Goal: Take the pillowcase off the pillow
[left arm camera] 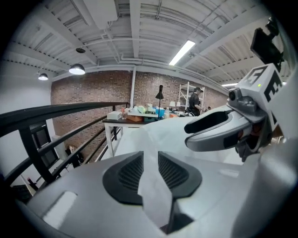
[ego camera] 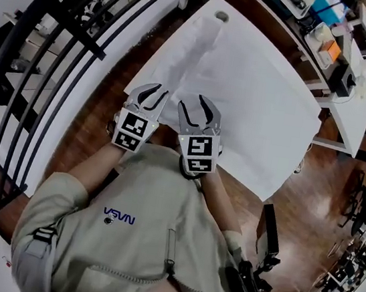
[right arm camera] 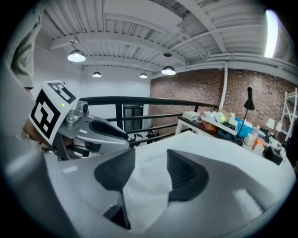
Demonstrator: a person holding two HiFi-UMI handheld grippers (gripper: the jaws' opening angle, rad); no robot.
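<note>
1. While leaning over its near edge, looking down on pillowcase point(ego camera: 257, 98), lying spread flat and white straight ahead, with one long raised ridge point(ego camera: 196, 49) running from the grippers toward the far corner.
2. Standing beside railing point(ego camera: 54, 56), curving dark along the left side, well apart from the cloth.
3. Facing cluttered benches point(ego camera: 319, 40) beyond the far right corner.
4. Holding right gripper point(ego camera: 192, 101) over the near edge, just beside the other tool. Showing its jaws spread wide in the right gripper view point(right arm camera: 151, 153), with a slack bunch of pillowcase point(right arm camera: 144, 186) lying between the ribbed pads point(right arm camera: 116, 172).
5. Holding left gripper point(ego camera: 160, 91) at the foot of the ridge. Showing its jaws nearly together in the left gripper view point(left arm camera: 151, 155), pinching a narrow upright fold point(left arm camera: 153, 195) of pillowcase that is filling the gap from pad to pad.
6. Carrying marker cubes point(ego camera: 131, 131) at the rear of both tools, facing up just ahead of the sleeves.
</note>
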